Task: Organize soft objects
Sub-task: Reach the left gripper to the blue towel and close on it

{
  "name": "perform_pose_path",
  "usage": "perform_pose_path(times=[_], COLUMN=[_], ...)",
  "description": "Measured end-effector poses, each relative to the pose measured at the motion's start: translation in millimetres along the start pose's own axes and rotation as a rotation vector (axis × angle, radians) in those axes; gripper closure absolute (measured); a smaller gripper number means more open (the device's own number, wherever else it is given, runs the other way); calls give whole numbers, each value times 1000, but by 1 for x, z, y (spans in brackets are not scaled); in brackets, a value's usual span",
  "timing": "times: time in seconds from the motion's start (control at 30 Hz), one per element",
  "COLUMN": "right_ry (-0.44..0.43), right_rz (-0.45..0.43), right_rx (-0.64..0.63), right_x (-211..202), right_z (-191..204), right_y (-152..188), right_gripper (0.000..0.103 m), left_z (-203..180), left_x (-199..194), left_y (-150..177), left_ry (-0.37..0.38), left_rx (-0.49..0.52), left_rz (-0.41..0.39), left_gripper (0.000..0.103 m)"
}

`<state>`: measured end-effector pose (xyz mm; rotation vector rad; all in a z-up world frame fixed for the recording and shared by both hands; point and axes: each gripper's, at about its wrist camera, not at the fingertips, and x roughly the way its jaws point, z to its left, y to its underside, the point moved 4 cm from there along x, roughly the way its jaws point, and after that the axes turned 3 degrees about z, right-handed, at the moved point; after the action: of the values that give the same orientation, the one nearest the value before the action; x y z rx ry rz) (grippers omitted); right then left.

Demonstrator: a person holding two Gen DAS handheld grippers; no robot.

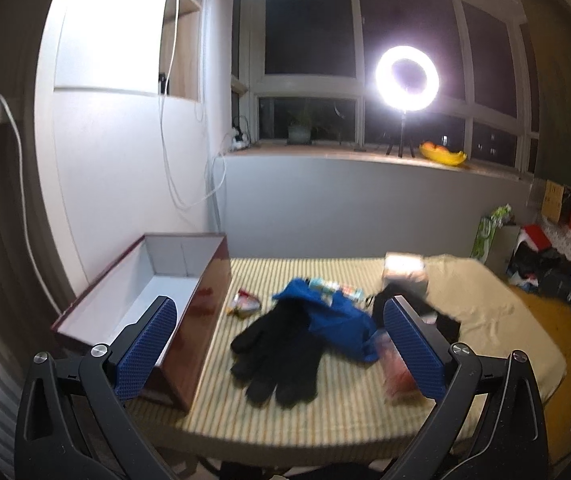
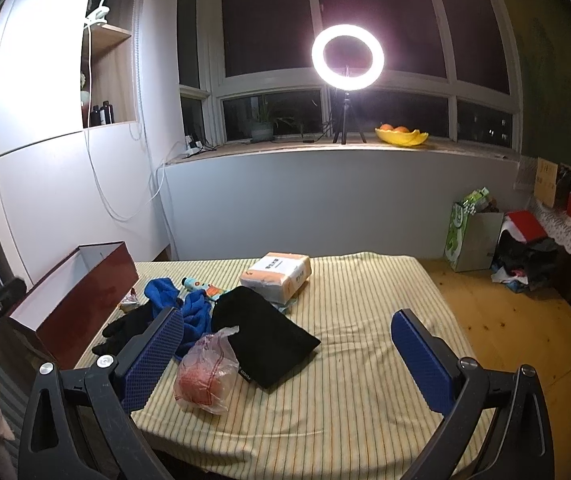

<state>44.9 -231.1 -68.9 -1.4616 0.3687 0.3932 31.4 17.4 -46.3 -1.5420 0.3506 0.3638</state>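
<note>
On the striped table cloth point(image 2: 349, 320) lie black gloves point(image 1: 279, 354), a blue cloth point(image 1: 335, 320), a black pouch point(image 2: 263, 334), a packet of tissues point(image 2: 277, 274) and a clear bag with something red inside point(image 2: 205, 376). A dark red open box point(image 1: 201, 308) stands at the left. My left gripper point(image 1: 281, 344) hovers open above the gloves, nothing between its fingers. My right gripper point(image 2: 285, 356) is open near the front edge, with the clear bag just inside its left finger point(image 2: 153, 356).
Small snack packets point(image 1: 245, 304) and a tube point(image 2: 201, 284) lie behind the blue cloth. A ring light point(image 2: 347, 58) and a yellow fruit bowl point(image 2: 401, 136) sit on the windowsill. Bags and boxes point(image 2: 473, 240) crowd the floor at the right.
</note>
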Motion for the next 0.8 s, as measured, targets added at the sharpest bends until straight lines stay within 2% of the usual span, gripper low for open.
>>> perform_pose_path(times=[0.23, 0.37, 0.57, 0.67, 0.8], right_ry=[-36, -65, -111, -135, -155], right_rz=[42, 80, 121, 149, 211], right_rx=[-5, 0, 40, 67, 98], right_x=[9, 18, 32, 41, 60], right_z=[-8, -11, -22, -32, -48], right_y=[12, 20, 22, 22, 22], right_gripper=[1, 1, 2, 10, 26], left_z=[18, 22, 5, -10, -25], left_x=[1, 4, 16, 23, 30], left_y=[30, 36, 38, 39, 38], left_ry=[-31, -21, 57, 101, 139], left_rx=[18, 12, 1, 13, 32], left_rz=[63, 80, 105, 125, 135], left_gripper=[0, 0, 0, 0, 0])
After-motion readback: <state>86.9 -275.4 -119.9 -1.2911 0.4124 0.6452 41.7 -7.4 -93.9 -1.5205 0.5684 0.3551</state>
